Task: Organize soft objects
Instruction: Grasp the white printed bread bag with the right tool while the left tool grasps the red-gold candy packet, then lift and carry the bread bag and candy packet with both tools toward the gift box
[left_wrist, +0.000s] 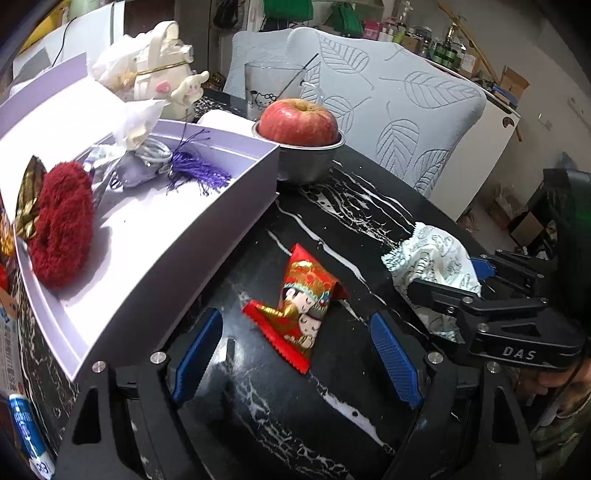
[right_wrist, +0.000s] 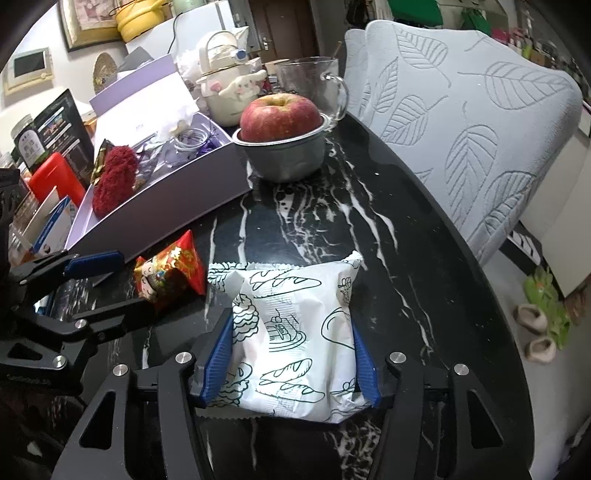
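White crinkly bread packet (right_wrist: 291, 332) squeezed by the right gripper (right_wrist: 291, 354).
Lift gently; left gripper (left_wrist: 295, 354) gapes around the shiny red snack bag (left_wrist: 299, 306).

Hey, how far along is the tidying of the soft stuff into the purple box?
Done, it seems: a red scrunchie lies in the purple box. In hand: the right gripper is clamped on the white bread packet, which is on the table. Left: the red snack packet lies on the table between the open left gripper's fingers, untouched.
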